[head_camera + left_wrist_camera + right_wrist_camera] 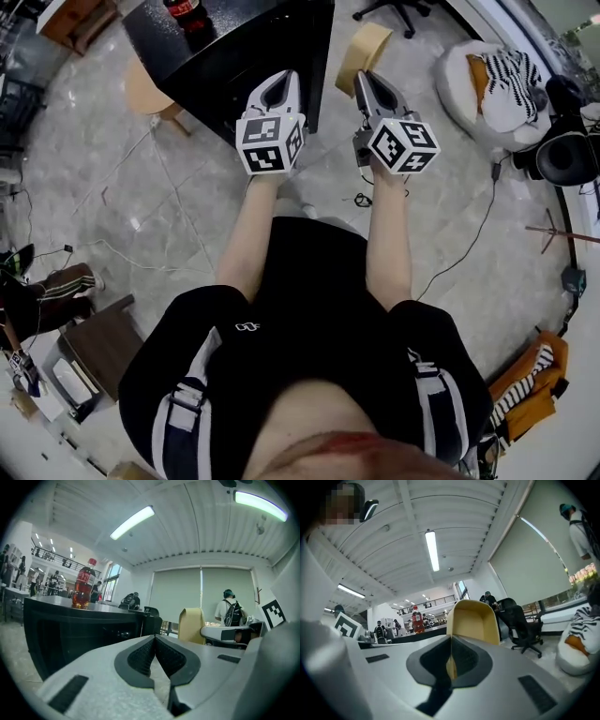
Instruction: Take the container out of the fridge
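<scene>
— How is the left gripper (154, 641)?
— Jaws pressed together, nothing between them. Ahead to its left is a black cabinet (70, 630), and on top stands a bottle (83, 588) holding brownish drink.
— And the right gripper (451, 641)?
— Closed too, and empty. A yellow chair (473, 618) stands beyond its tips. The container shows in no view.

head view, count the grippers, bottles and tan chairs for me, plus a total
grippers: 2, the left gripper and the right gripper
bottle: 1, on the black cabinet
tan chair: 1
total: 4
</scene>
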Demonstrator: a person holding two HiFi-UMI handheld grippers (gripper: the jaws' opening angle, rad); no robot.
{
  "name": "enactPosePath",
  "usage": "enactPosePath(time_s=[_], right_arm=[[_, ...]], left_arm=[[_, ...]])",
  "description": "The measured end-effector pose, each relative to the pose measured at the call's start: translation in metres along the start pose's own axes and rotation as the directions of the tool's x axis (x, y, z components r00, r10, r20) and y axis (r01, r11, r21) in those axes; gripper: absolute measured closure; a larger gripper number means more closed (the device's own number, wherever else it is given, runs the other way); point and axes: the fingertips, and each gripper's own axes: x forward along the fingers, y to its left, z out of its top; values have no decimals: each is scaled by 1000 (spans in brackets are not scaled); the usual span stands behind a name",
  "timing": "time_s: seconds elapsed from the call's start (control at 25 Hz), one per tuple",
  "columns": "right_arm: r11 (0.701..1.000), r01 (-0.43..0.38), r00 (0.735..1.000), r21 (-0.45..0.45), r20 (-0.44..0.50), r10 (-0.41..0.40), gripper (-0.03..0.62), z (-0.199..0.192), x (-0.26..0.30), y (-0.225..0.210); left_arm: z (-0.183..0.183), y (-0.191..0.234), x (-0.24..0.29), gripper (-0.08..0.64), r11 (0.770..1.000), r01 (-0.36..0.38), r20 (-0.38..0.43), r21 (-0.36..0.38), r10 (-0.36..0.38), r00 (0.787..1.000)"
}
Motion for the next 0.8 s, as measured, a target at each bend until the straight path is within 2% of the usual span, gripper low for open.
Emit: enactPosePath(time_s=[0.32, 0.8], right_arm=[[999, 35, 999, 9, 26, -35, 578, 7, -9, -13], [999, 40, 999, 5, 34, -40, 578, 6, -6, -15]], left_arm=[[9, -13, 3, 551, 999, 27, 11, 29, -28, 1000], [11, -7, 2, 551, 999, 18, 14, 48, -19, 1000]])
